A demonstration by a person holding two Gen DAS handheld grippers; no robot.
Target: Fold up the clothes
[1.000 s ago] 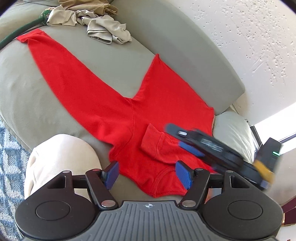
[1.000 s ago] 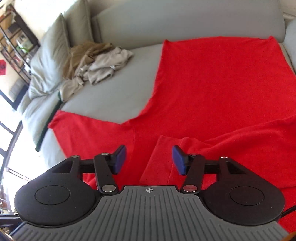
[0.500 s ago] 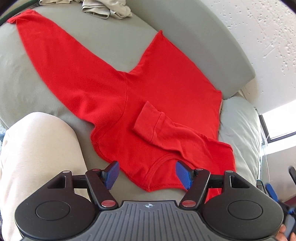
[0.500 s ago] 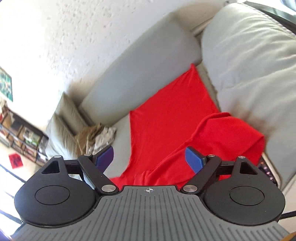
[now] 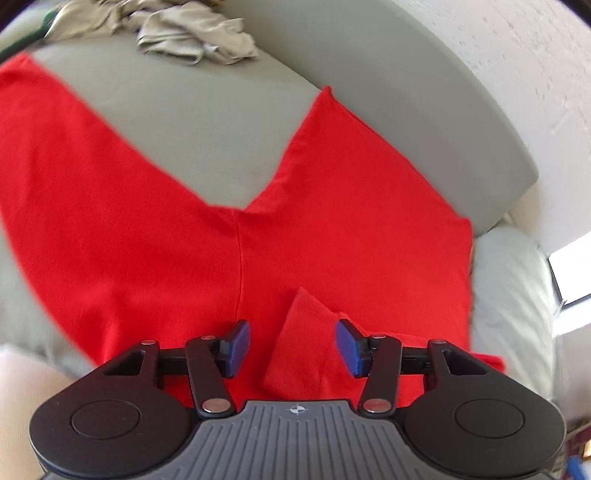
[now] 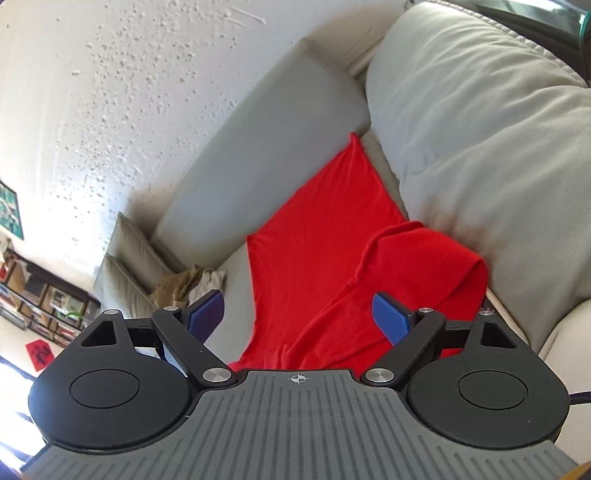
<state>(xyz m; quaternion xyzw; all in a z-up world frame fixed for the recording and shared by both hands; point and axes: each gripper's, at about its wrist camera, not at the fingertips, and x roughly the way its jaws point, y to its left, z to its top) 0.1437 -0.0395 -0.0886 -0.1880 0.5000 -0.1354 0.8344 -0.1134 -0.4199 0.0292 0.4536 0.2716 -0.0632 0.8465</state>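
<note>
A red long-sleeved shirt [image 5: 351,221] lies spread on the grey sofa seat [image 5: 207,140]. One sleeve [image 5: 92,184] stretches out to the left. The other sleeve is folded across the body, and its cuff [image 5: 299,354] lies low between the blue pads of my left gripper [image 5: 292,343]. That gripper's jaws are closing, and the pads stand clear of the cloth. In the right wrist view my right gripper [image 6: 297,314] hangs above the shirt [image 6: 321,229] near the folded sleeve's shoulder [image 6: 417,266]. Its jaws are opening and hold nothing.
A pile of beige clothes [image 5: 192,26] sits at the far end of the seat. The sofa backrest [image 5: 406,92] runs behind the shirt. A large pale cushion [image 6: 480,147] borders it on the right. A person's pale trouser leg [image 5: 18,387] is at the lower left.
My left gripper sank toward the shirt, its jaws narrowed, and the cuff now lies between them. My right gripper pulled away to the shirt's right side, rolled over, and widened its jaws.
</note>
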